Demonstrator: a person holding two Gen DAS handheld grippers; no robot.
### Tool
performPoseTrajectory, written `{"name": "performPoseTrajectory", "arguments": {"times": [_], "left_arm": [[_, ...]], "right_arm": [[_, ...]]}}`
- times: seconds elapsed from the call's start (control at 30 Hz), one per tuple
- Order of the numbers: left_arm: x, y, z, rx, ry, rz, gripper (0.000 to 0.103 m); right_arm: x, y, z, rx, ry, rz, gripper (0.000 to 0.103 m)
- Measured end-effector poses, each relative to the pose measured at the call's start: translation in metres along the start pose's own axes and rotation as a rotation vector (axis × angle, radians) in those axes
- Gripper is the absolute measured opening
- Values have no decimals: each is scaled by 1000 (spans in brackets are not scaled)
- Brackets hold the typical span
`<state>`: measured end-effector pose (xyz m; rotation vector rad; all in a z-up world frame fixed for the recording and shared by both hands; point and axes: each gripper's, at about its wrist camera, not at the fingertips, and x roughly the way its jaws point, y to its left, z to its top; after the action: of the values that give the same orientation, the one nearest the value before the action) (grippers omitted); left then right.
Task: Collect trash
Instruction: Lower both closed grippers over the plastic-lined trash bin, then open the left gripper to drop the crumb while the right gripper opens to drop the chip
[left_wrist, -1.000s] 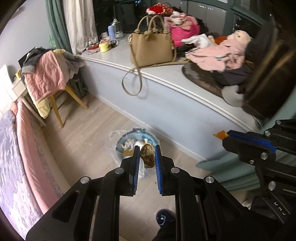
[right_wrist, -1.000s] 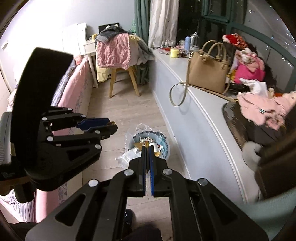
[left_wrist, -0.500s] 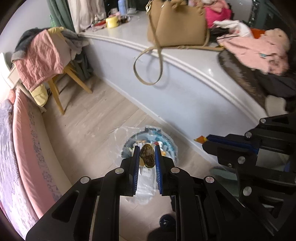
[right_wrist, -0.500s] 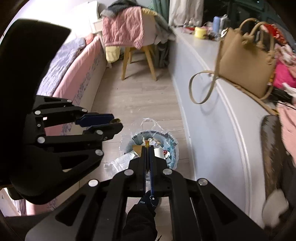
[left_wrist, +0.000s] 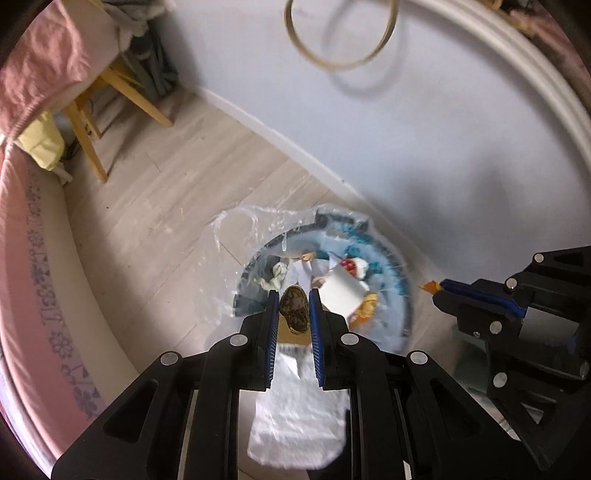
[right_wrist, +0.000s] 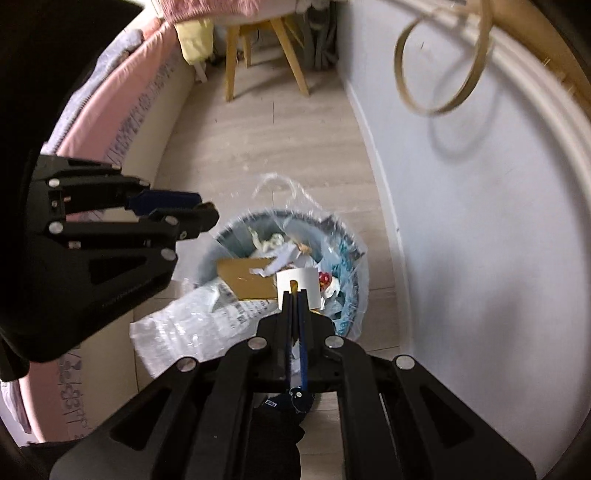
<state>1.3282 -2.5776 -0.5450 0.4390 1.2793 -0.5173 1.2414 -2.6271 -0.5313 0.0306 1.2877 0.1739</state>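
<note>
Bin (left_wrist: 400, 295) nearer both tongs now

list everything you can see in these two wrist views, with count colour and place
trash bin: one, blue, clear liner, on the floor by the white ledge wall, nearly full
brown peel scrap: one, mottled brown, clamped in the left gripper above the bin
orange scrap: one, thin, at the right gripper's tips
cardboard piece: one, tan, on top of the bin's trash
printed plastic bag: one, white, beside the bin
chair: one, yellow wood, draped with pink cloth
bag strap: one loop, tan, hanging off the ledge
bed edge: one, pink
left gripper: black, blue pads, shut
right gripper: black, shut
</note>
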Motion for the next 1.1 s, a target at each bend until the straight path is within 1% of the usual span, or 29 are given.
{"name": "performPoseTrajectory", "arguments": {"times": [0.03, 0.13, 0.27, 0.43, 0.53, 0.73, 0.8, 0.83, 0.87, 0.9, 0.93, 1.0, 1.03, 1.07, 1.1], "left_arm": [[16, 3, 0, -3, 12, -2, 15], [47, 8, 1, -15, 44, -9, 15], [74, 8, -1, -5, 60, -18, 15], [100, 8, -8, 2, 64, -29, 15], [117, 10, -17, -3, 79, -33, 15], [134, 14, -28, -10, 93, -51, 15], [140, 16, -29, -12, 98, -70, 15], [142, 17, -29, -16, 106, -91, 15], [144, 18, -29, -19, 108, -102, 16], [144, 18, -28, -18, 107, -109, 30], [143, 18, -27, -14, 96, -107, 50], [139, 18, -26, -8, 57, -90, 57], [138, 18, -24, -7, 53, -97, 57], [138, 18, -22, -6, 50, -100, 57], [137, 18, -22, -4, 43, -97, 59]], "right_arm": [[6, 0, -4, 3, 5, 1, 5], [33, -3, -8, 12, 29, -1, 5], [62, -3, -13, 9, 53, -1, 5], [84, 5, -17, -34, 36, 8, 5], [101, 9, -21, -60, 45, -1, 5], [124, 11, -25, -80, 38, -24, 5], [128, 10, -25, -75, 32, -29, 5], [129, 11, -25, -71, 29, -26, 5], [130, 11, -24, -65, 26, -23, 5], [129, 12, -25, -63, 23, -26, 5], [130, 13, -24, -66, 18, -33, 5], [129, 13, -24, -73, 13, -45, 12], [130, 14, -23, -75, 13, -50, 18], [130, 15, -23, -78, 8, -54, 31], [129, 15, -23, -81, 1, -59, 38]]}}
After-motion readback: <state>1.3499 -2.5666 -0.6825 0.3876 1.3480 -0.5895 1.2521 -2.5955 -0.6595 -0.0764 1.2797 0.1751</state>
